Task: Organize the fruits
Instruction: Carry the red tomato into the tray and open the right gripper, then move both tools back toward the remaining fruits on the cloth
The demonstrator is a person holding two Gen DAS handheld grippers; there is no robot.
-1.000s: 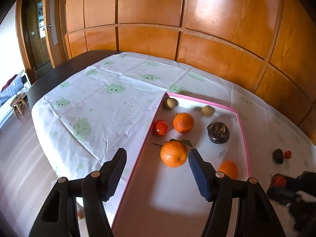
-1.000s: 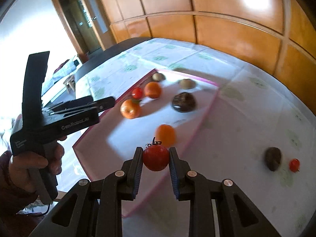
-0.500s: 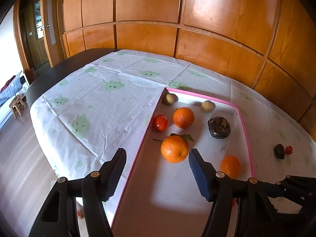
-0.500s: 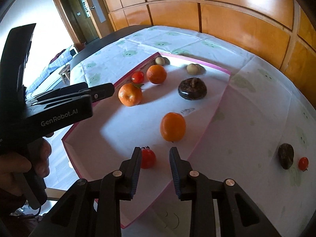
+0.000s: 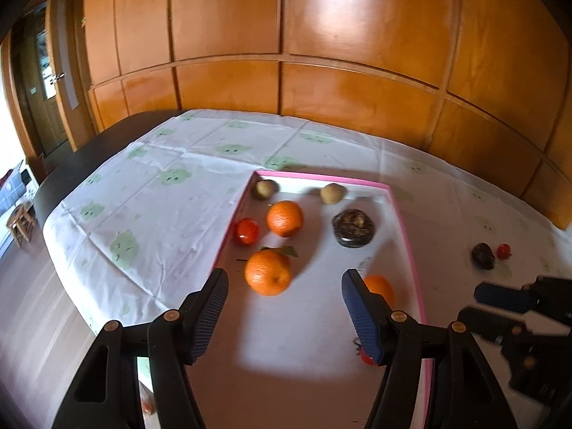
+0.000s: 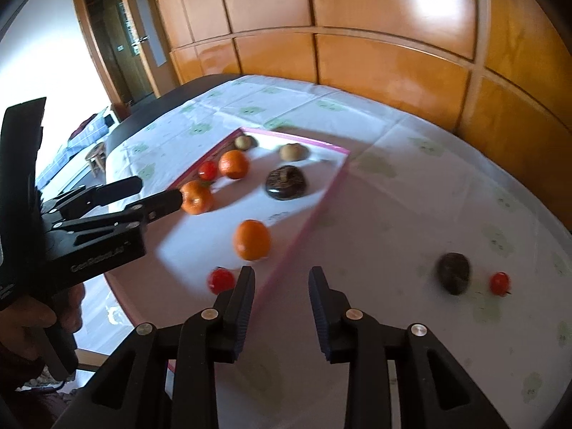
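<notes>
Your right gripper (image 6: 281, 287) has just been opening its jaws, and nothing is between them now. The tomato (image 6: 221, 280) lies on the tray (image 6: 334, 187) floor, just left of the left finger, near the tray's pink rim. Your left gripper (image 5: 285, 302) is spread wide above the tray and holds nothing; a leafy orange (image 5: 267, 272) lies past its fingertips, apart from both.

In the tray you have also a second orange (image 5: 284, 218), a third orange (image 6: 251, 240) close to the dropped tomato, another tomato (image 5: 246, 231) at the left wall, two pale small fruits (image 5: 265, 188) near the far wall, and a dark round fruit (image 5: 353, 227).

Outside the tray, on the cloth (image 6: 411, 193), a dark fruit (image 6: 454, 272) and a small tomato (image 6: 499, 282) lie just beside each other, to the right of your right gripper. Your hand (image 6: 26, 325) on the left gripper's handle shows in the right view.
</notes>
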